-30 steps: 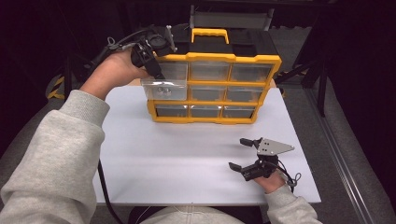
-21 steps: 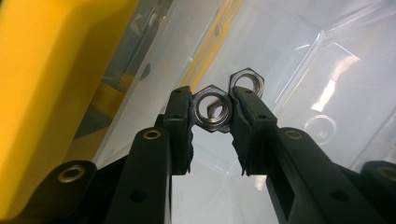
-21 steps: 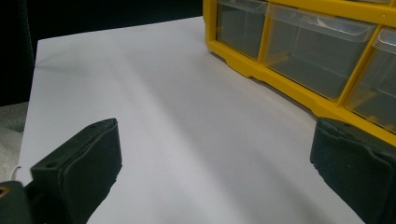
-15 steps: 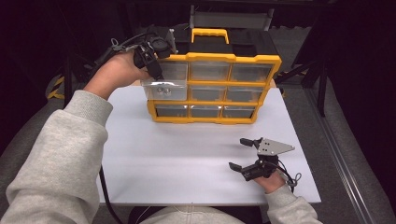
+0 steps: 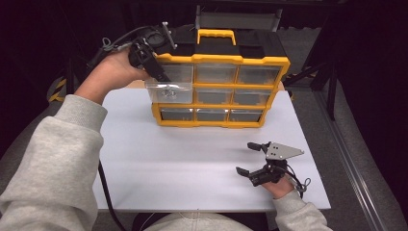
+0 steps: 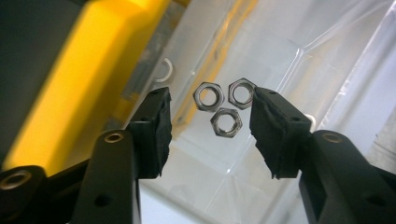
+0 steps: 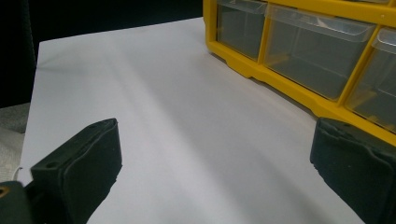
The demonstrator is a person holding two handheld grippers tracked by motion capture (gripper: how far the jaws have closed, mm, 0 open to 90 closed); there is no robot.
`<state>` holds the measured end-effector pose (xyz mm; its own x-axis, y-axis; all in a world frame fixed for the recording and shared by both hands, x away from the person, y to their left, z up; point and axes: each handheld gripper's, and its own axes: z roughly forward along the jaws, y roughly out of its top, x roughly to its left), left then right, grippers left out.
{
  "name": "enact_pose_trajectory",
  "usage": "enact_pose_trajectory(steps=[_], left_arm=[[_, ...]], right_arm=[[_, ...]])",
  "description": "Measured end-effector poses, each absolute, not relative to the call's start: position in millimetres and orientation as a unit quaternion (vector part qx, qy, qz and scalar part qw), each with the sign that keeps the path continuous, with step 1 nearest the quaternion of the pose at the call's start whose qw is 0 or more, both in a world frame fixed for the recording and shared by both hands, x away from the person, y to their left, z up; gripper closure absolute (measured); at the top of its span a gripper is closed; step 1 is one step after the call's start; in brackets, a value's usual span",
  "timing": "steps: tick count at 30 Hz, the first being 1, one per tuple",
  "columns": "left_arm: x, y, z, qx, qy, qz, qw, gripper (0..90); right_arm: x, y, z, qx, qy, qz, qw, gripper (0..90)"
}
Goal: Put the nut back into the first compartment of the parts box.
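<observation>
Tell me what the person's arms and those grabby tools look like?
Both arms wear light grey sleeves. The left gripper and right gripper are black, each with two jaws tipped by soft black pads. The right one carries a grey three-cornered plate, and black cables trail off.

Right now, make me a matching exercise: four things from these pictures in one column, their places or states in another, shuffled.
1. hex nuts
2. left gripper
3. right gripper
4. organizer handle

A. open above the bare white table
B. yellow, on top of the cabinet
C. lying in the pulled-out clear drawer
D. jaws just opened over that drawer, nothing between its pads

Pairs: 1-C, 2-D, 3-A, 4-B
</observation>
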<state>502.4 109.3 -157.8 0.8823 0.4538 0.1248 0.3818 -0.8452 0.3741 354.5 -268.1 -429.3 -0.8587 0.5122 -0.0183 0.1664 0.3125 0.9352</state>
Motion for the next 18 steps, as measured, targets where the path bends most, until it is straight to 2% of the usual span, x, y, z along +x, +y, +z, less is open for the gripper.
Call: enact_pose_trajectory(steps=[4,6,10,13,17,18], left_arm=[[487.2,125.8,-146.8,0.94,0.226,0.143,0.211,39.1],[480.2,133.7,-143.6,0.934,0.23,0.15,0.229,31.6],[456.0,149.5,-143.0,0.912,0.225,0.184,0.288,23.3],[433.1,161.1,-150.7,0.892,0.214,0.211,0.338,16.5],[410.0,175.7,-173.1,0.863,0.214,0.211,0.405,12.3],[410.0,175.7,-173.1,0.863,0.214,0.211,0.405,11.2]], right_arm=[[356.8,-268.5,-426.9,0.213,0.793,0.548,0.162,2.5],[358.1,-269.9,-425.0,0.214,0.791,0.549,0.164,2.5],[361.8,-275.2,-419.2,0.218,0.785,0.554,0.17,2.5],[364.6,-279.9,-415.5,0.225,0.779,0.56,0.173,2.6],[368.3,-284.8,-411.5,0.233,0.775,0.56,0.176,2.6],[368.3,-284.8,-411.5,0.233,0.775,0.56,0.176,2.6]])
